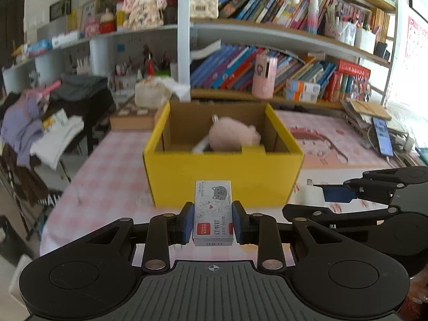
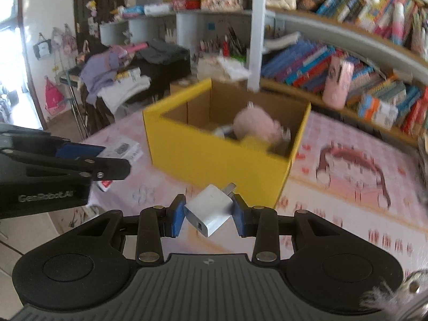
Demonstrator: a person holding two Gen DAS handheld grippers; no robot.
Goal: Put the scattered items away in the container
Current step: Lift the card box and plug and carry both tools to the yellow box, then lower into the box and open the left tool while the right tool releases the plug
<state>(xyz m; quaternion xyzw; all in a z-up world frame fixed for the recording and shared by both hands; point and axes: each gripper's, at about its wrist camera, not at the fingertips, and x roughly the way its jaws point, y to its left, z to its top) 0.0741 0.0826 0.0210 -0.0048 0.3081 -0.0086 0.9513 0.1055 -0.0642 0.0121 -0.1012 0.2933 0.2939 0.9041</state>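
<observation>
A yellow cardboard box (image 1: 222, 171) stands open on the pink checked table, with a pink plush toy (image 1: 232, 133) inside. My left gripper (image 1: 213, 220) is shut on a grey staples box (image 1: 213, 211) and holds it in front of the yellow box's near wall. My right gripper (image 2: 208, 214) is shut on a white plug charger (image 2: 210, 208) and holds it near the yellow box's (image 2: 214, 147) front corner. The plush toy (image 2: 256, 127) shows inside there too. The right gripper also shows in the left wrist view (image 1: 321, 195), at the right, with the charger (image 1: 310, 195).
Bookshelves (image 1: 267, 61) full of books stand behind the table. A pink cup (image 1: 263, 77) is on the lower shelf. A phone (image 1: 382, 136) lies at the table's right. Clothes (image 1: 40, 128) hang over a chair at the left, past the table edge.
</observation>
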